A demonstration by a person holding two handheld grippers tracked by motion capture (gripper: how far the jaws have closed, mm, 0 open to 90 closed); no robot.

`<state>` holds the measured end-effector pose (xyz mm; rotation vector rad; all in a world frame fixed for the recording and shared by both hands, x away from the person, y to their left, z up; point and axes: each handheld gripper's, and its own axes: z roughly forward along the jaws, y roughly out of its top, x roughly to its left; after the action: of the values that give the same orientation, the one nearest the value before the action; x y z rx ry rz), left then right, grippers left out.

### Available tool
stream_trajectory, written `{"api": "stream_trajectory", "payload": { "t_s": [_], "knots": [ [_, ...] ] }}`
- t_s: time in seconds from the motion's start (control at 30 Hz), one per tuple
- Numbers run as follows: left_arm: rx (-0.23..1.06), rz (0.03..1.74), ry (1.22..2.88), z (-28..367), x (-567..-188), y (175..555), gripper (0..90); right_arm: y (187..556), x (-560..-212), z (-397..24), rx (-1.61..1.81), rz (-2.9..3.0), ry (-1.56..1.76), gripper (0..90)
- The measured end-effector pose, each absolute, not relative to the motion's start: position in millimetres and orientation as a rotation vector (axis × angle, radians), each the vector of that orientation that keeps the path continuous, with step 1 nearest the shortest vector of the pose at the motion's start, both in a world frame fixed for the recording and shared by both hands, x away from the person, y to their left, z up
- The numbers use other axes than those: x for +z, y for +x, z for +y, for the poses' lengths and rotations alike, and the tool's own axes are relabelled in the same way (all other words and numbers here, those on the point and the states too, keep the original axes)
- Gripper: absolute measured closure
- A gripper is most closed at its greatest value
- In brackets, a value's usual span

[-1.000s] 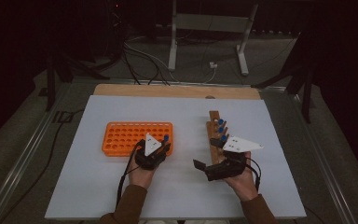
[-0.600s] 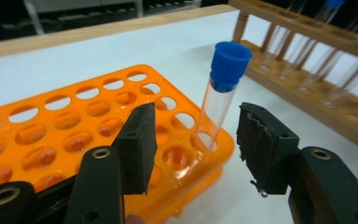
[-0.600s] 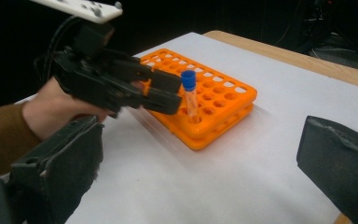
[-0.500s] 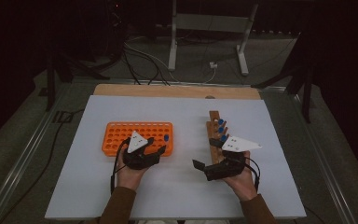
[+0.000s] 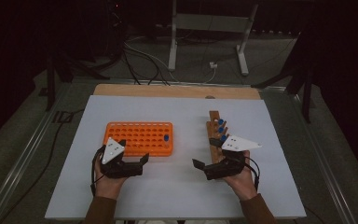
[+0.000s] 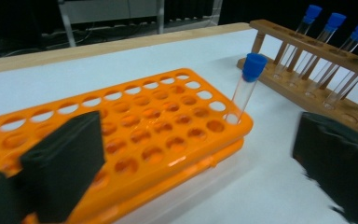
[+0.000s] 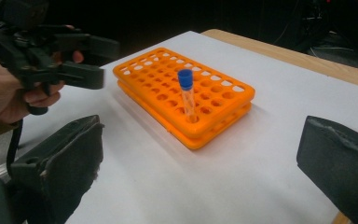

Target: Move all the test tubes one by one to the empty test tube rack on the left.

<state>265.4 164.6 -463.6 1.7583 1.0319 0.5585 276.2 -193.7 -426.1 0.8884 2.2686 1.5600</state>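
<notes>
A blue-capped test tube (image 6: 246, 86) stands upright in a corner hole of the orange rack (image 5: 140, 138). The left gripper (image 5: 142, 161), just beside the rack, has just been opening, jaws spread and empty. The right gripper (image 5: 199, 164), jaws spread, rests near the wooden tube rack (image 5: 213, 135).

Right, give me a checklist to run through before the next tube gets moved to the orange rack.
1. Placed tube stands in a corner hole of the orange rack: ok.
2. Left gripper has just been opening, nothing between its jaws: ok.
3. Left gripper apart from the placed tube: ok.
4. Right gripper open and empty: ok.
5. Blue-capped tubes waiting in the wooden rack: ok.
6. Placed tube seated fully down: cannot tell.
</notes>
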Motion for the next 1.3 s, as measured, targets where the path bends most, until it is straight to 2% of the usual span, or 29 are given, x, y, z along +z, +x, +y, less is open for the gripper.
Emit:
{"api": "stream_trajectory", "payload": {
  "t_s": [0.3, 0.9, 1.13, 1.3],
  "knots": [
    [0.595, 1.049, 1.727, 182.5, -463.9, 257.9, 0.8, 278.5, -419.6, -201.7, 1.566, 2.222, 0.899, 0.4],
    [0.693, 1.056, 1.719, 183.1, -466.9, 255.5, 1.3, 293.5, -422.9, -242.2, 1.486, 2.117, 1.023, 1.8],
    [0.683, 1.066, 1.716, 185.6, -468.6, 256.4, 1.3, 295.5, -432.4, -250.1, 1.443, 2.127, 1.055, 9.1],
    [0.681, 1.065, 1.712, 185.5, -468.3, 256.1, 1.3, 299.2, -443.8, -255.1, 1.399, 2.145, 1.105, 22.5]
  ]
}}
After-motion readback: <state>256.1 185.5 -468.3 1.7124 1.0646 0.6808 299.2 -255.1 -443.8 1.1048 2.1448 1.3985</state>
